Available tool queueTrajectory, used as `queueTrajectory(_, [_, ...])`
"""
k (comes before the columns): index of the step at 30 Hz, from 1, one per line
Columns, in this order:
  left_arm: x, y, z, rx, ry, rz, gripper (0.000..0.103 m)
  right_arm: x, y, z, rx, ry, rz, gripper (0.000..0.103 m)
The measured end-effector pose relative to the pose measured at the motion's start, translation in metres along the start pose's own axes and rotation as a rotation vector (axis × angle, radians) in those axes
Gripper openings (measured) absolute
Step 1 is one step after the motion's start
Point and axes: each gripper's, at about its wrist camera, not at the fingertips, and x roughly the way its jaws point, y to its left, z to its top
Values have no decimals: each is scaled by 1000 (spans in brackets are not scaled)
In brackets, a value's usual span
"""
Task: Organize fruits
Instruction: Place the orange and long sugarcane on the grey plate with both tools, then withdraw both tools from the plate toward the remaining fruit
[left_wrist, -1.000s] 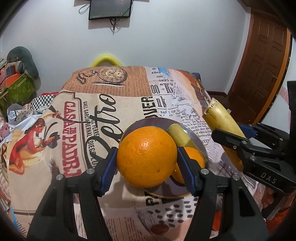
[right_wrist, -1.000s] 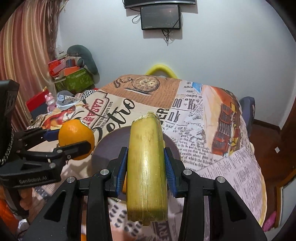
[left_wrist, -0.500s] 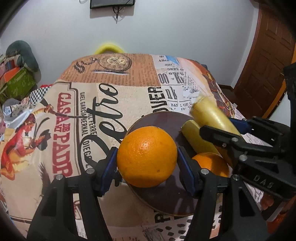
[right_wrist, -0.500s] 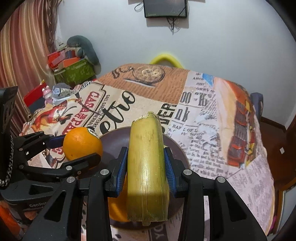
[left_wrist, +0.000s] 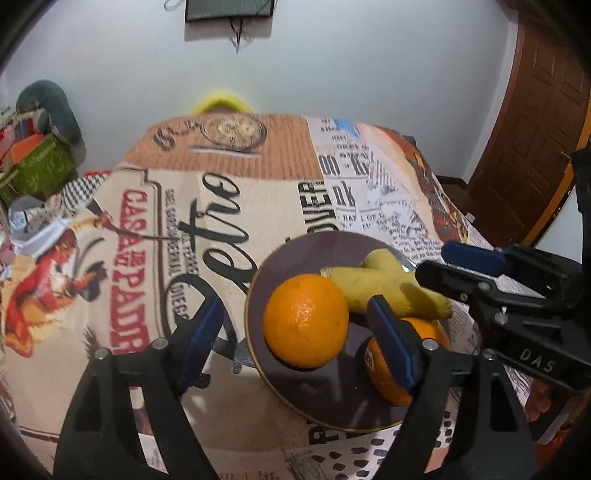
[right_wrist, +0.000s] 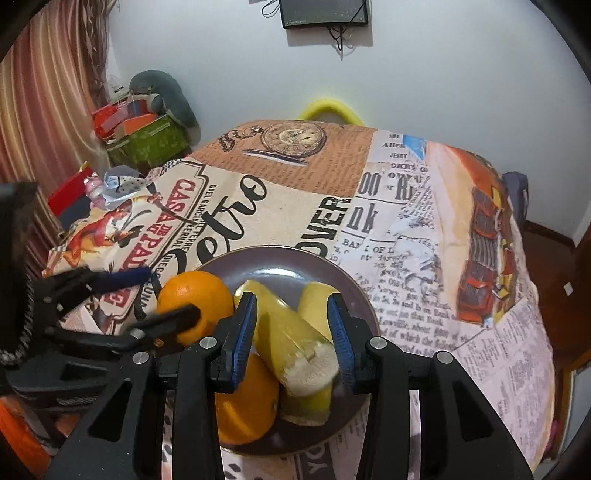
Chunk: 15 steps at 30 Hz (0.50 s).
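Dark brown plate (left_wrist: 258, 295) on the printed tablecloth (left_wrist: 155, 258) carries two oranges and two banana pieces. My left gripper (left_wrist: 295, 332) is opening, and the orange (left_wrist: 306, 322) lies free between its pads. My right gripper (right_wrist: 291, 332) is opening around the banana piece (right_wrist: 291, 343), which rests on the plate.

Table under a newspaper-print tablecloth (left_wrist: 258, 162), a dark round plate (left_wrist: 295, 251) directly on the cloth.

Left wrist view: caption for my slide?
Left hand-held gripper opening around an orange on the dark plate, beside banana pieces.
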Motion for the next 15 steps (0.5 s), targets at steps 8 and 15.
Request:
queueTrajectory(8, [-33,-3,-4,29,-34,22,80,-27,8,-8,-11,-32,-36,38])
queueTrajectory(15, [-74,-2,-12,35,-69,30,80,-65,23,-19,-30,-74,-68,38])
